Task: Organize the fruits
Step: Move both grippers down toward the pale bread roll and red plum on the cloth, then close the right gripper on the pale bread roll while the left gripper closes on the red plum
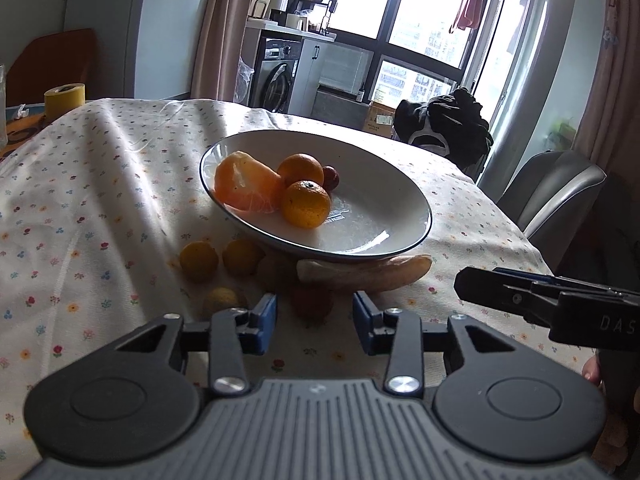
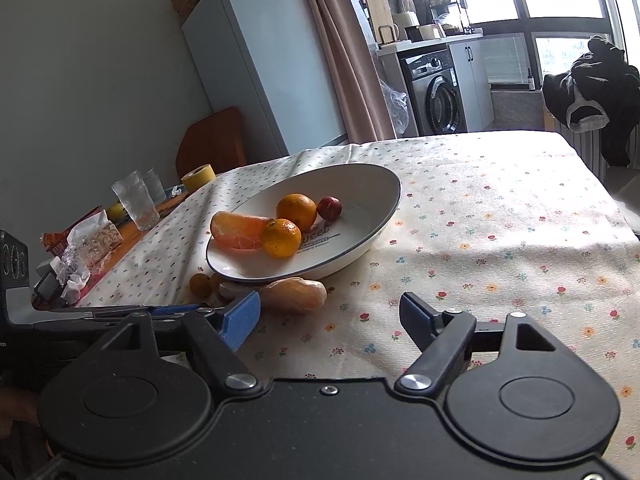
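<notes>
Your left gripper (image 1: 315, 322) gapes empty before a red lychee (image 1: 311, 301), your right gripper (image 2: 330, 320) wide open, holding nothing.

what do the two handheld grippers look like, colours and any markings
Both are matt black plastic. The left gripper has a grey ribbed body, round black pivot discs, silver screws and blue pads on its fingers. The right gripper has a smooth black body, the same discs and screws, and blue fingers. Seen from the left wrist, its side carries white letters "DAS".
</notes>
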A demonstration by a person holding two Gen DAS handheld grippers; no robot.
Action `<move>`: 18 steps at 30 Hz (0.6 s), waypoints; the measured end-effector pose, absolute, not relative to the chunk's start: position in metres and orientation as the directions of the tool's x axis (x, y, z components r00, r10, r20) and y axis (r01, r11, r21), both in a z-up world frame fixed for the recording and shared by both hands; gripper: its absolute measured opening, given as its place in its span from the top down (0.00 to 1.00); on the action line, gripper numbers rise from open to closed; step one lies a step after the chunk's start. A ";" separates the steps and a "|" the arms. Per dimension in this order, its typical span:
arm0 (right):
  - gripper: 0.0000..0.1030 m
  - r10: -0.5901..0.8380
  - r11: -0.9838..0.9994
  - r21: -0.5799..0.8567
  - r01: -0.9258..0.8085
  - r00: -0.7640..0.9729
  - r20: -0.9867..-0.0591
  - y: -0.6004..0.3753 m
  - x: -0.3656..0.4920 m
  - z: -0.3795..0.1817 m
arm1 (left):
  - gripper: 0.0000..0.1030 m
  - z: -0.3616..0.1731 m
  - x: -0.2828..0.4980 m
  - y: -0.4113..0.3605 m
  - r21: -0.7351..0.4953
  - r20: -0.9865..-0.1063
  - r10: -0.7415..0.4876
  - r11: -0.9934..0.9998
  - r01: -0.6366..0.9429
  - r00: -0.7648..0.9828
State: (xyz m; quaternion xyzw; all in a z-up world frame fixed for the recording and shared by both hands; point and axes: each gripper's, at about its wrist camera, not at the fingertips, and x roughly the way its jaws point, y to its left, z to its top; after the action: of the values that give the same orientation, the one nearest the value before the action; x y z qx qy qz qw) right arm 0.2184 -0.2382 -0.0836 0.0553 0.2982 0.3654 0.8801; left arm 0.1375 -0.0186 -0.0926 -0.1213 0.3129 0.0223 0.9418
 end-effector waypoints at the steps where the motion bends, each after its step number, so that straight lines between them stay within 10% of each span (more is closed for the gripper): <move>1: 0.27 0.678 0.725 0.318 -0.610 0.552 -0.485 -0.238 0.219 -0.084 | 0.62 -0.093 0.139 -0.019 -0.212 -0.596 -0.032 0.970 -0.119 0.802; 18: 0.28 0.699 0.689 0.302 -0.659 0.493 -0.518 -0.207 0.231 -0.091 | 0.78 -0.095 0.141 -0.011 -0.220 -0.597 -0.032 0.967 -0.125 0.801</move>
State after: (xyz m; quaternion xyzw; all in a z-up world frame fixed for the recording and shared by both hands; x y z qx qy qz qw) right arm 0.2307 -0.2068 -0.0907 0.0320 0.3143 0.3932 0.8635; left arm 0.1413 -0.0114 -0.0950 -0.1252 0.3142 0.0247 0.9407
